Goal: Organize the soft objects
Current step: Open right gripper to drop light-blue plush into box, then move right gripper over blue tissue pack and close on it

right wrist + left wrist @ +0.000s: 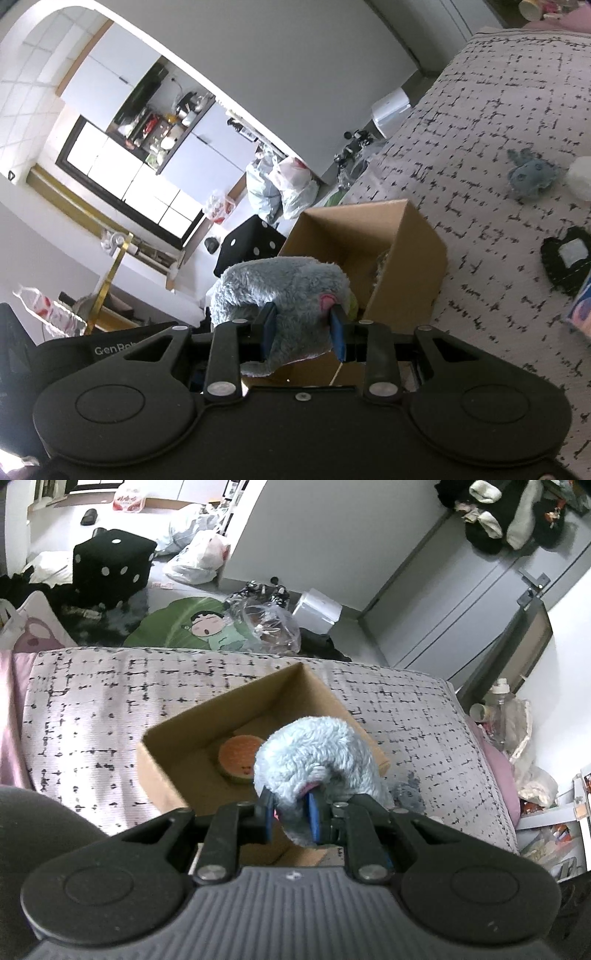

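Note:
Both grippers are shut on one fluffy light-blue plush toy. My left gripper pinches the plush above the near corner of an open cardboard box on the bed. A round orange watermelon-slice cushion lies inside the box. My right gripper holds the same plush beside the box. A small blue-grey plush, a white soft object and a black heart-shaped cushion lie on the bed.
The bed cover is pale with black dashes. On the floor beyond the bed lie a black dice cushion, a green cartoon cushion, plastic bags and a white bin. Clutter stands to the bed's right.

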